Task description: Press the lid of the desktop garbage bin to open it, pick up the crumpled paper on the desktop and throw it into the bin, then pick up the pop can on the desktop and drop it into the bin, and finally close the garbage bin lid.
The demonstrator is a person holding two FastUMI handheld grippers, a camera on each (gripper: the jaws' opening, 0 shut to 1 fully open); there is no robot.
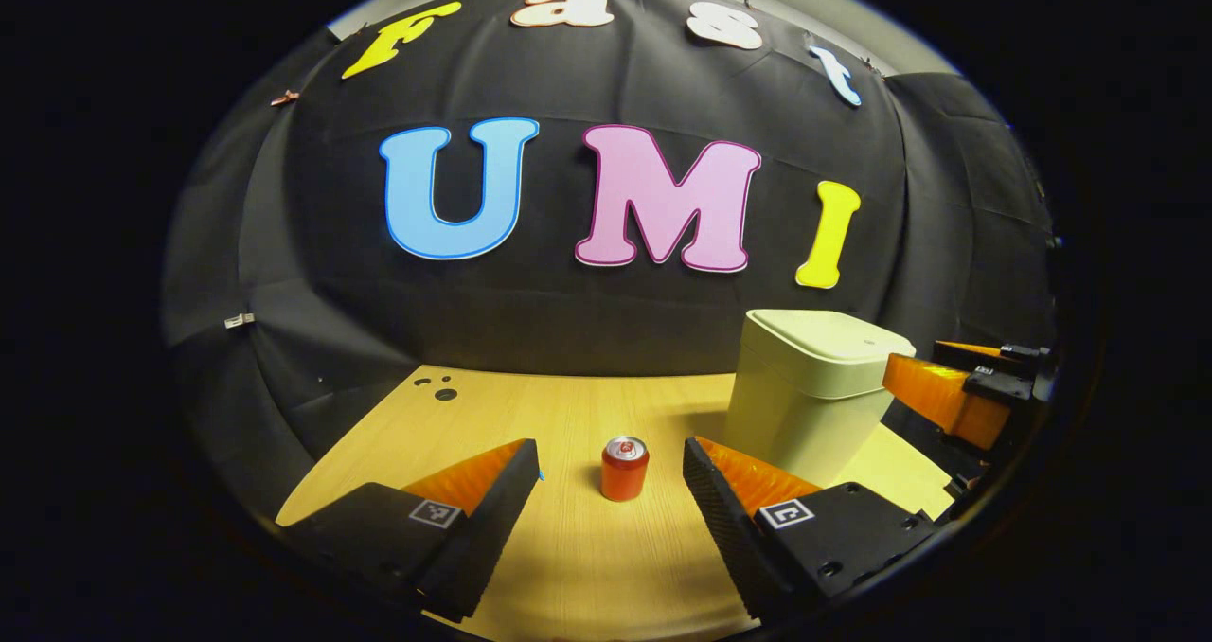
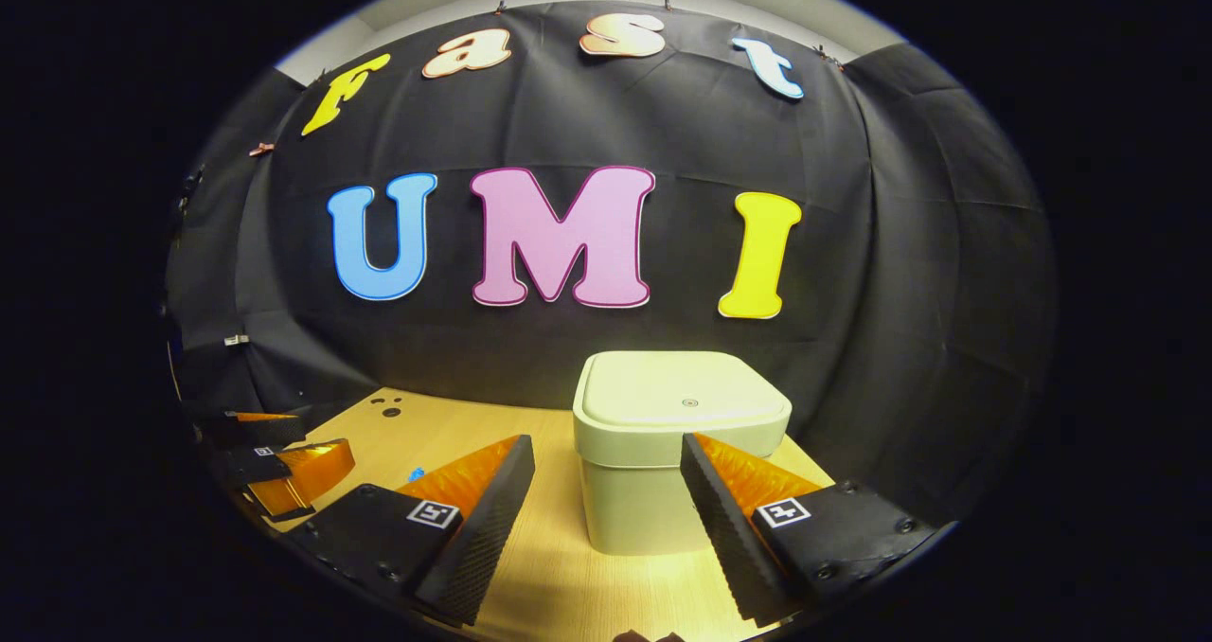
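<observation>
A red pop can [image 1: 624, 468] stands upright on the wooden desktop [image 1: 568, 415], just beyond my open left gripper [image 1: 611, 462] and centred between its fingers. The pale square garbage bin [image 1: 810, 391] sits to the can's right with its lid down. In the right gripper view the bin [image 2: 677, 453] stands straight ahead, its lid [image 2: 684, 401] flat and closed with a small button in the middle. My right gripper [image 2: 606, 457] is open, its fingers on either side of the bin's front, not touching it. The right gripper also shows at the far right [image 1: 956, 386] of the left gripper view.
The desktop [image 2: 549, 566] ends at black cloth walls behind and to the sides. A few small dark holes [image 1: 440, 388] mark the desk's far left corner. The left gripper [image 2: 275, 467] shows at the left edge of the right gripper view. A small blue speck [image 2: 415, 474] lies on the desk.
</observation>
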